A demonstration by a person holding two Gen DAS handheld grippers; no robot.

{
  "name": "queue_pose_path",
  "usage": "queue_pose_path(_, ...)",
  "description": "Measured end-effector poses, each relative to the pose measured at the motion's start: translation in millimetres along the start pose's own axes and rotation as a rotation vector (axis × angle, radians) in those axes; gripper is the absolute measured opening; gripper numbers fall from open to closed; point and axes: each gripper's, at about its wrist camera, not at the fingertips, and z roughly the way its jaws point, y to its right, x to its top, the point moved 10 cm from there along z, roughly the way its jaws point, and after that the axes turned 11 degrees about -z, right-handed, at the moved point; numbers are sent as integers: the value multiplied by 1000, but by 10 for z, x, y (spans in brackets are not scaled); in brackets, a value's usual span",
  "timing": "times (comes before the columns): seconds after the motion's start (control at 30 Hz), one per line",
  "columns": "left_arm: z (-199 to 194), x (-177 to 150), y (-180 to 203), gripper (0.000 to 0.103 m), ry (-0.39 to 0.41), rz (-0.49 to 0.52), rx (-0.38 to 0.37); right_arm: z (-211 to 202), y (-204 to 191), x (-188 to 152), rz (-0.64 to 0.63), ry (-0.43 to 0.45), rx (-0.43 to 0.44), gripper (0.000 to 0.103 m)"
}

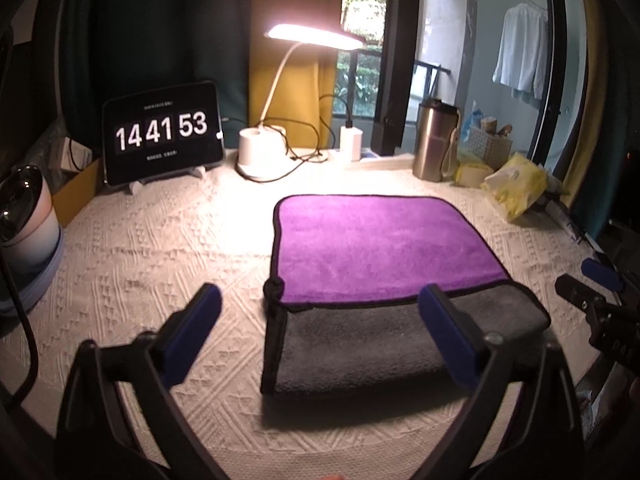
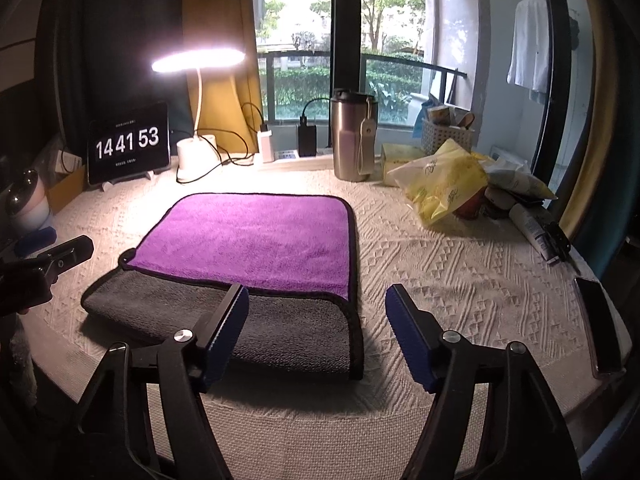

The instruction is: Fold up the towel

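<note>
The towel (image 1: 380, 240) lies on the white textured table cover, purple side up with its near part folded over to show the grey side (image 1: 360, 344). It also shows in the right wrist view (image 2: 256, 236). My left gripper (image 1: 320, 300) is open and empty, hovering above the towel's near left corner. My right gripper (image 2: 316, 300) is open and empty, hovering above the towel's near right corner. Each gripper's tip shows at the edge of the other view, the right one (image 1: 588, 292) and the left one (image 2: 60, 256).
At the back stand a tablet clock (image 1: 162, 132), a lit desk lamp (image 1: 264, 152), a steel tumbler (image 1: 434, 140) and a white basket (image 1: 488, 146). Yellow bags (image 2: 444, 184), a tube (image 2: 532, 232) and a phone (image 2: 600, 328) lie right. A pink pot (image 1: 28, 224) sits left.
</note>
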Motion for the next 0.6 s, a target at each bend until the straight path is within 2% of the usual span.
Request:
queue_pose_path(0.33,378,-107,-59,85,-96,-7,27,356,82,-116,-4,-73,20,61)
queue_pose_path(0.4,447,-147,-83,76,-120,-12,32,433,105,-151,2,-91,28,54)
queue_pose_path(0.6,657,-305,-154,60,-204,-37,40,625,201,-267,13,-140,35,51)
